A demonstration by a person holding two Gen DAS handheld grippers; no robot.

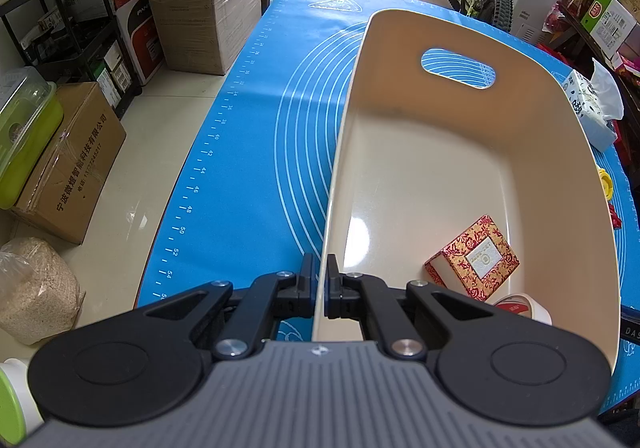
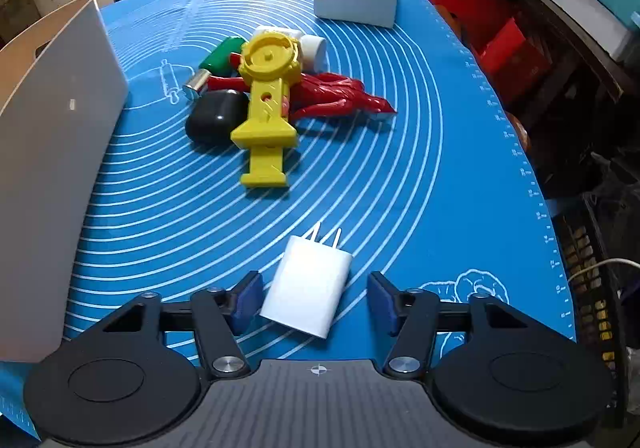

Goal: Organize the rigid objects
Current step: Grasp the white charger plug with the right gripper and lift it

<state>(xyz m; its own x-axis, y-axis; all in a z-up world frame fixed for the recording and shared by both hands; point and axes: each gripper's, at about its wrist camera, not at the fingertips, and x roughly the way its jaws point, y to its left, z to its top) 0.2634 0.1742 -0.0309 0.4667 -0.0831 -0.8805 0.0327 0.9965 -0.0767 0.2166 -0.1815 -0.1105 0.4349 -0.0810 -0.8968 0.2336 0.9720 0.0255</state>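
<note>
Right wrist view: white charger (image 2: 308, 292) lies on blue mat (image 2: 400, 188), prongs pointing away, between right gripper (image 2: 314, 300) pads, which stand apart w/ gaps both sides, nothing held. Prob. light, stiff, smooth plastic, so could slip; take it across the flat sides, mid-body, clear of the prongs.

Count: 1 charger; beyond it a pile w/ 1 yellow toy (image 2: 268, 104), 1 red figure (image 2: 340, 96), 1 black case (image 2: 216, 116), 1 green-capped cylinder (image 2: 218, 62).

Left gripper (image 1: 320, 288) is clamped on beige bin (image 1: 400, 168) wall; 1 patterned box (image 1: 476, 260) inside.
</note>
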